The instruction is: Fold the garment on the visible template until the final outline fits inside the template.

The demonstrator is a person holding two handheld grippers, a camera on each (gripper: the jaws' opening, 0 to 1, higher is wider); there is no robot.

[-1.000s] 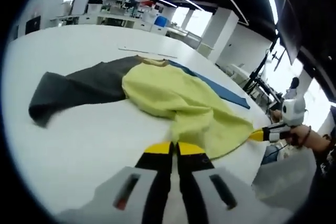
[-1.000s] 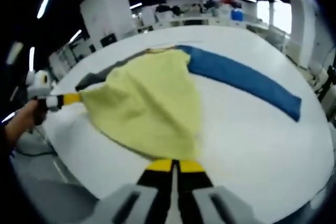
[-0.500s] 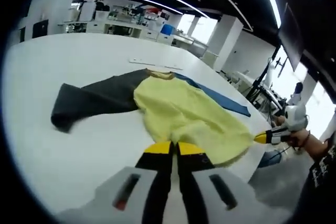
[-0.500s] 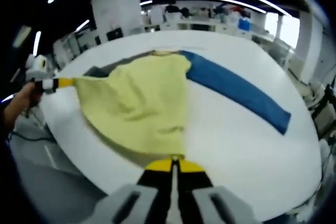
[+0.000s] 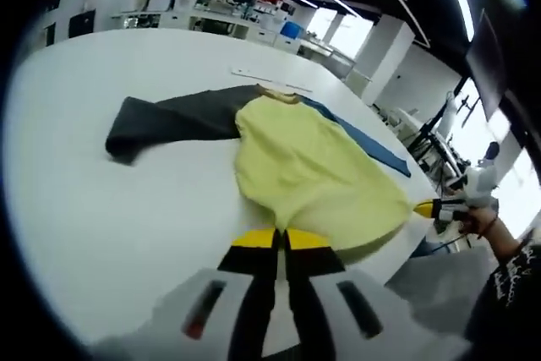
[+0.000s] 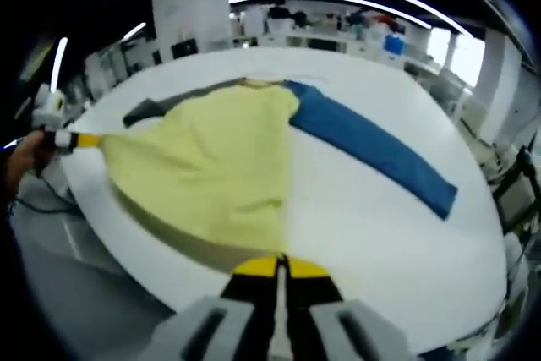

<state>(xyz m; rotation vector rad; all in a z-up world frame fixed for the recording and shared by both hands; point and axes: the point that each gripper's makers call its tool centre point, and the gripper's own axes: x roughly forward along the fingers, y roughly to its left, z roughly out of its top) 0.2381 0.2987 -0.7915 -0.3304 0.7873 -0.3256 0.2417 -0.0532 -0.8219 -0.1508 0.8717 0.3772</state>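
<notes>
Basically both grippers pinch the hem corners: left gripper (image 5: 278, 237) and right gripper (image 6: 280, 265) each closed on the garment (image 6: 211, 166), stretched over the white table (image 6: 372, 234) edge. Keep 2 corners level and taut, then lay flat.

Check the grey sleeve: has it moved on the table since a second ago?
Yes. In the left gripper view, the grey sleeve has been dragged along the white table toward the near edge, away from the flat strip lying beyond the collar.
</notes>
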